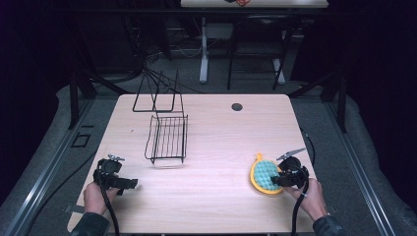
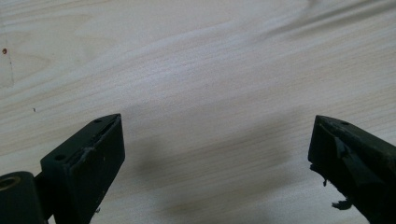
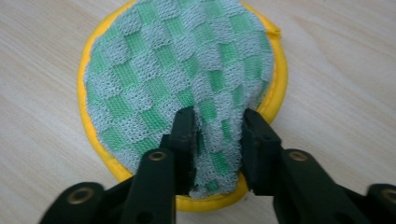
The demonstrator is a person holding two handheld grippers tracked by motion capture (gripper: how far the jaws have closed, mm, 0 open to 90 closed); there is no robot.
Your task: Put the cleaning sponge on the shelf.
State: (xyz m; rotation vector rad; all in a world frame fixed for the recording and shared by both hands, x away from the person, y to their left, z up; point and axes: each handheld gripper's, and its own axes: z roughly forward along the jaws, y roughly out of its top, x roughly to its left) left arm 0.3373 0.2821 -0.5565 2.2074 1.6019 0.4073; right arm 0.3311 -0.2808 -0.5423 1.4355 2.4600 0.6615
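My right claw (image 3: 217, 135) pinches the pad's (image 3: 177, 70) mesh, seemingly lifted | left claw (image 2: 215, 154) spread over bare table (image 2: 196, 56)

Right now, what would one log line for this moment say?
right gripper: shut on sponge | left gripper: open over table | rack: untouched

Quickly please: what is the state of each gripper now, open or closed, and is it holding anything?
Left gripper: open, jaws wide apart over the bare table, holding nothing.
Right gripper: closed on the mesh top of the round scrubbing pad, pinching a fold.
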